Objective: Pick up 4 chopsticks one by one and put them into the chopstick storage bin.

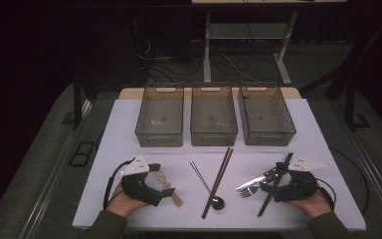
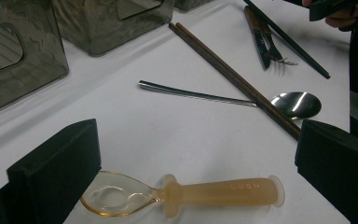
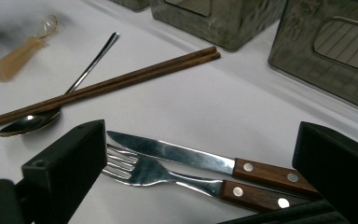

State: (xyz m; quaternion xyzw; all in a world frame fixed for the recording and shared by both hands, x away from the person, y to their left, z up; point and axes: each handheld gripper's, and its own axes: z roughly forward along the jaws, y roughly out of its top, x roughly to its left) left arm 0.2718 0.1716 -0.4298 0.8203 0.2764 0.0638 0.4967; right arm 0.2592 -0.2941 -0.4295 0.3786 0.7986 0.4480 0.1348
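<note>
My left gripper point(image 1: 161, 183) rests on the white table point(image 1: 129, 124) at the front left, open. A clear spoon with an amber handle point(image 2: 223, 192) lies on the table between its jaws, apart from both. My right gripper point(image 1: 271, 180) rests at the front right, also open. A wood-handled knife point(image 3: 182, 156) and fork point(image 3: 168, 176) lie flat between its jaws, untouched. A black pair of chopsticks point(image 1: 276, 183) runs under that gripper. In the middle lie a brown pair of chopsticks point(image 1: 219, 180) crossing a metal spoon point(image 1: 208, 185).
Three smoky see-through bins point(image 1: 160, 117) point(image 1: 213, 115) point(image 1: 266, 115) stand in a row along the table's far side, and nothing shows inside them. A person's hands hold both grippers at the near edge. Beyond the table are dark floor, cables and a desk frame point(image 1: 207, 55).
</note>
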